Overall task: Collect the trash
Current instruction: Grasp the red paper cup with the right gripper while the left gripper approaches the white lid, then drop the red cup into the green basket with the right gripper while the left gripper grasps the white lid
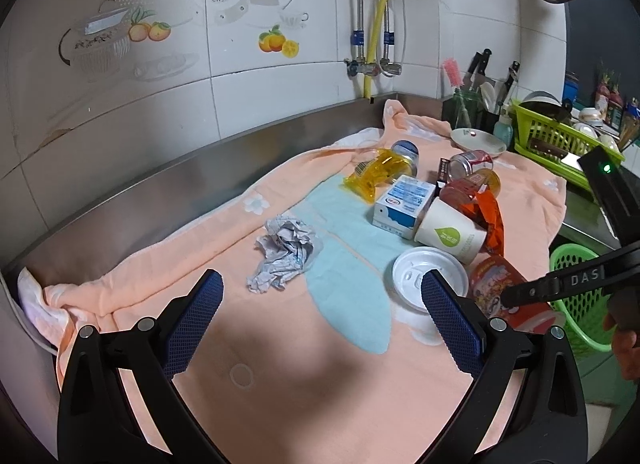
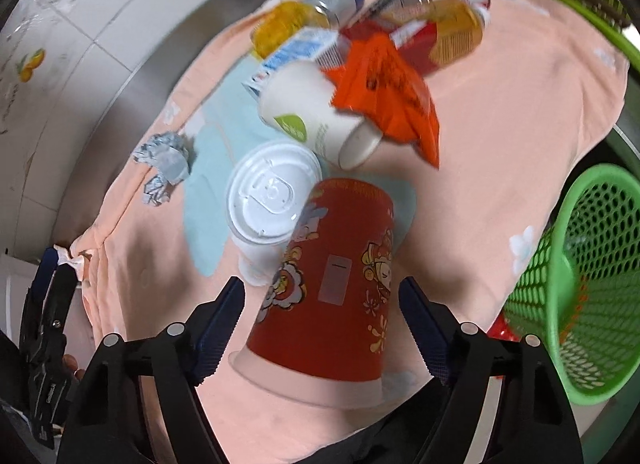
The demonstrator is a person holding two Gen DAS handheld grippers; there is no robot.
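Most trash still lies on the towel [image 2: 500,111]: paper wad [image 1: 285,252], lid [image 2: 272,196], white cup [image 2: 316,115], wrapper [image 2: 384,91], while the right gripper [image 2: 322,324], jaws spread, straddles the red cup [image 2: 332,284] beside the green basket [image 2: 600,284], seemingly holding one red scrap; the left gripper [image 1: 322,304] hovers spread, empty.

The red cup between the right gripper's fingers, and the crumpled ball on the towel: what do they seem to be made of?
Red cup: probably coated paper, smooth and slightly glossy, with printed cartoon figures and a rolled pale rim. Crumpled ball: most likely thin matte paper, judging by its sharp creases and faint print.
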